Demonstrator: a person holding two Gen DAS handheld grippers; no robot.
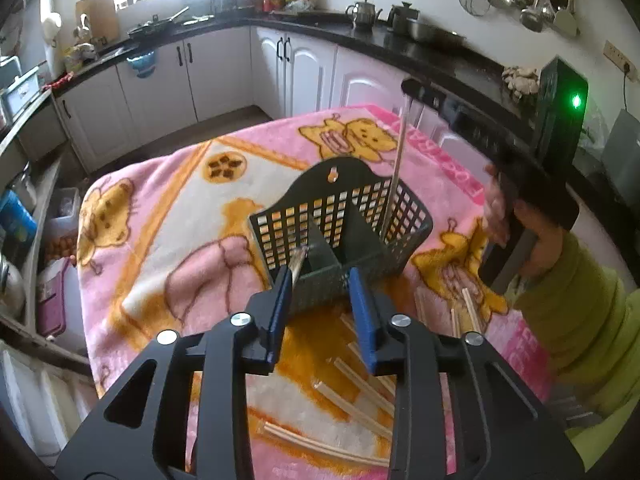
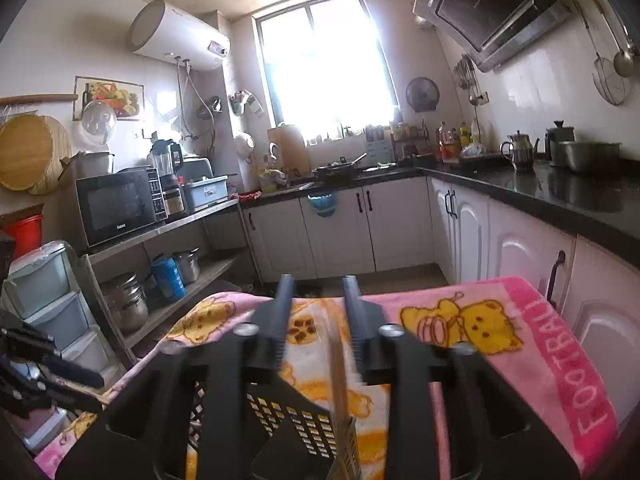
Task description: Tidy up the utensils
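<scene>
A black mesh utensil basket [image 1: 340,220] with two compartments stands on the pink cartoon blanket [image 1: 168,220]. One chopstick [image 1: 394,184] stands upright in its right compartment. My left gripper [image 1: 320,280] is open at the basket's near wall, a chopstick tip [image 1: 298,262] by its left finger. Several wooden chopsticks [image 1: 352,400] lie loose on the blanket below it. My right gripper [image 2: 316,308] is open above the basket [image 2: 296,420], with a blurred chopstick [image 2: 338,376] falling free between its fingers. The right gripper's body [image 1: 520,216] shows in the left view.
The blanket-covered table [image 2: 560,352] stands in a kitchen. White cabinets [image 1: 224,68] and a black counter [image 1: 440,52] run behind. A shelf with a microwave [image 2: 116,204] stands left. A black box with a green light [image 1: 560,108] sits at right.
</scene>
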